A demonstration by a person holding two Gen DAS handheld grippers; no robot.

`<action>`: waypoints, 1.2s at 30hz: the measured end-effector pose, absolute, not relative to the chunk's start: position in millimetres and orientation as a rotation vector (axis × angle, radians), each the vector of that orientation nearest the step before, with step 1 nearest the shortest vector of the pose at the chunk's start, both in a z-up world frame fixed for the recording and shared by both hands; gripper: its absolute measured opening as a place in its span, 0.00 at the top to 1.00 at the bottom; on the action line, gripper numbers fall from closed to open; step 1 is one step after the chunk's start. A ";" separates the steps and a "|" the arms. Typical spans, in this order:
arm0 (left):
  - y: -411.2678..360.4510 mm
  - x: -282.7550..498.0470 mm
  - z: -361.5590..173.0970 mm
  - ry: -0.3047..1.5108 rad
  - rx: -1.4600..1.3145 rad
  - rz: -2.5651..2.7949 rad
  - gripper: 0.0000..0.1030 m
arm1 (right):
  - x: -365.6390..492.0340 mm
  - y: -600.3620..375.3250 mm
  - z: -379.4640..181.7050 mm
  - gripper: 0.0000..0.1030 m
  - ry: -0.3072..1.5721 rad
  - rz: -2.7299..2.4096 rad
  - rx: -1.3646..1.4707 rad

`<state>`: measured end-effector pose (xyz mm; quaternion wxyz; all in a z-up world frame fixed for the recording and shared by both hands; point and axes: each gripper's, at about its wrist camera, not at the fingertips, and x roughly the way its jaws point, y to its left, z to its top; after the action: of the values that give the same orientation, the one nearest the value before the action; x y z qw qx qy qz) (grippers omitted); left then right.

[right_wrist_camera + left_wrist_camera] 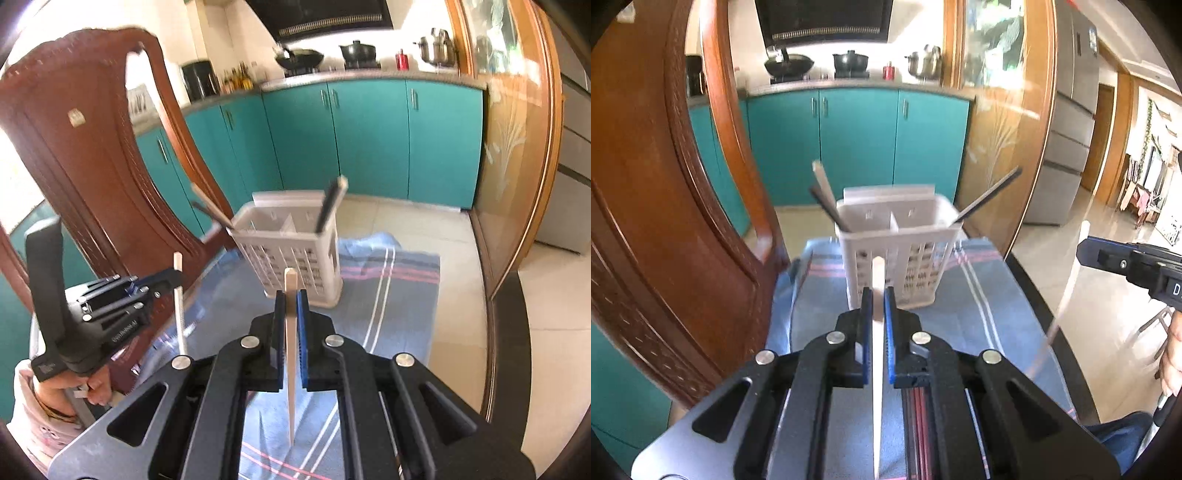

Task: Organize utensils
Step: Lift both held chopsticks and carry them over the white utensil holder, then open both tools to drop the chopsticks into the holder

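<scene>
In the left wrist view the left tool (878, 295) was pinching a pale chopstick (877, 354), its blue pads pressed flat on either side and the stick running nearly upright, thick end poking above the pads. The right tool (291, 299) held a second pale chopstick (291, 354) the same way, thin end pointing down toward the striped blue cloth (388, 295) that covered the table.

Just beyond both tools stood the white slotted holder (295, 258), on the cloth near the table's far edge. It had a middle divider; dark chopsticks (328, 206) leaned out of the right compartment, and a dark and a pale one (823, 192) out of the left. A wooden chair (92, 166) stood close by on the left.

The step in hand looked like carrying the pair to the holder. To do it well, each stick probably wanted to stay upright with the thin end lowest, brought above one compartment rather than over the divider, clear of the sticks leaning there. The two tools should have kept apart so they did not knock. Letting go only once the tip was well inside the rim would have saved a bounce out, and the light holder might have tipped if nudged.
</scene>
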<state>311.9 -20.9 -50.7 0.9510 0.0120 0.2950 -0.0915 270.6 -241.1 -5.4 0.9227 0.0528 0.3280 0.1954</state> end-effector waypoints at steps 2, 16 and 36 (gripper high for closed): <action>-23.3 303.9 -27.0 0.542 0.014 -0.200 0.93 | 265.6 -241.3 8.8 0.93 0.632 0.405 0.118; -17.7 311.0 94.7 0.152 -0.110 -0.149 0.93 | 280.9 -256.6 115.6 0.93 0.221 0.259 0.297; 17.9 402.2 79.5 0.183 -0.295 -0.022 0.93 | 373.3 -251.6 80.4 0.93 0.162 0.155 0.394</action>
<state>402.2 17.9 79.5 0.9849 -0.1469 0.0912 -0.0111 373.3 -251.6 80.4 0.9744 0.1955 0.0802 0.0768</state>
